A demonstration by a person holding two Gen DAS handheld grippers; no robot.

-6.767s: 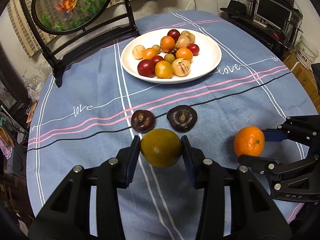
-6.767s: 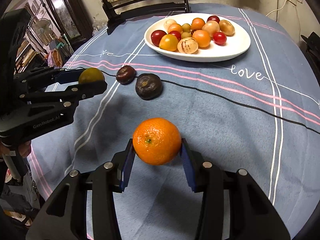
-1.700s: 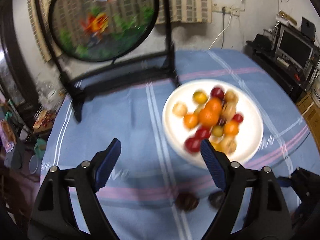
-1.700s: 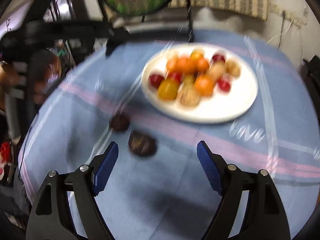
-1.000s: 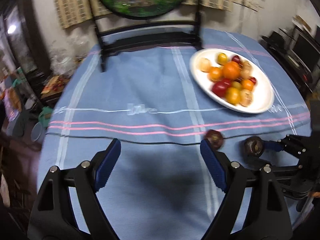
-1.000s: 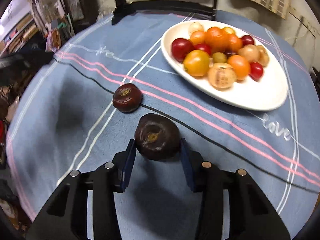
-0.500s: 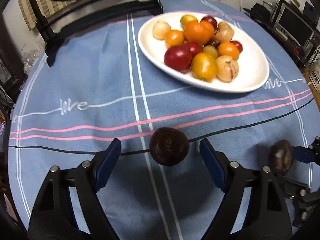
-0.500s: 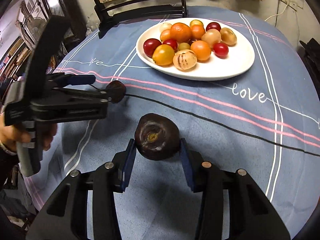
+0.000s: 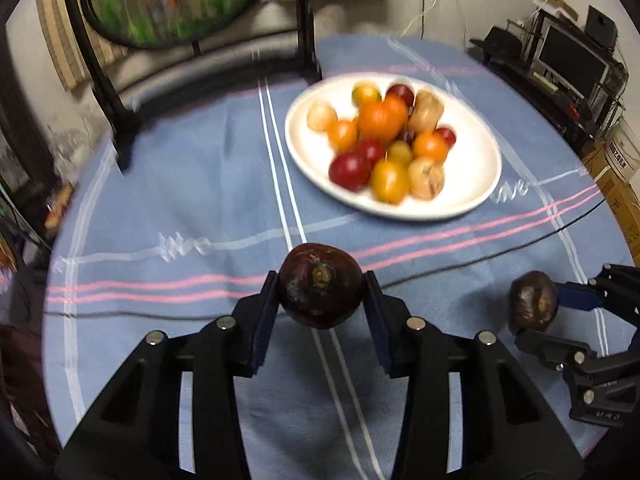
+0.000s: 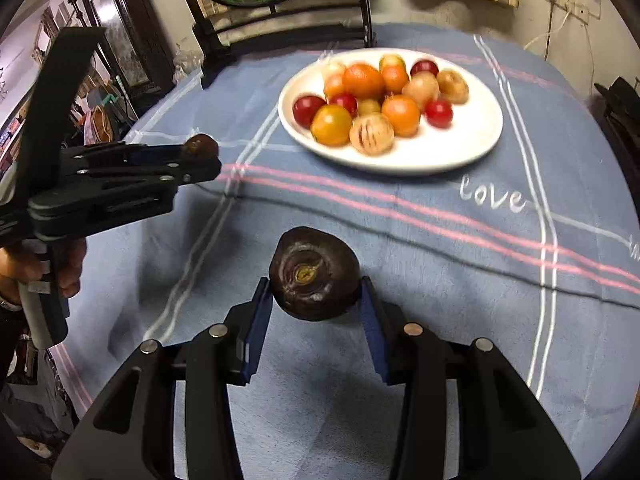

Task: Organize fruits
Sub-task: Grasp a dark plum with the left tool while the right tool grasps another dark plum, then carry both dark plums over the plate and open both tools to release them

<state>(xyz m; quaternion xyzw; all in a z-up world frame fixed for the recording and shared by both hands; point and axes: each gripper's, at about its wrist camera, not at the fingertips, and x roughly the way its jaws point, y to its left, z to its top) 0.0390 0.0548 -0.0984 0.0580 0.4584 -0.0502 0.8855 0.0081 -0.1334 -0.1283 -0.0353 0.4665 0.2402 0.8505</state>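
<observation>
Gripping tight now, the left gripper has just been closing its blue-padded jaws, and they press both sides of a small dark-maroon round fruit with a tan stem scar facing the camera. It hangs clear of the blue striped tablecloth (a shadow lies under it). Over at four o'clock in that view, the right gripper holds a second fruit, a darker, wrinkled purple-brown one; from the right wrist camera its pads squeeze that fruit on both flanks, with it too lifted off the cloth.

Up at one o'clock from the left gripper sits the white oval plate, piled with orange, red, yellow and pale speckled fruits, somewhat blurred. A hand wraps the left tool's handle at nine o'clock in the right view. Beyond the plate, at twelve o'clock, stands a round painted screen in a black frame.
</observation>
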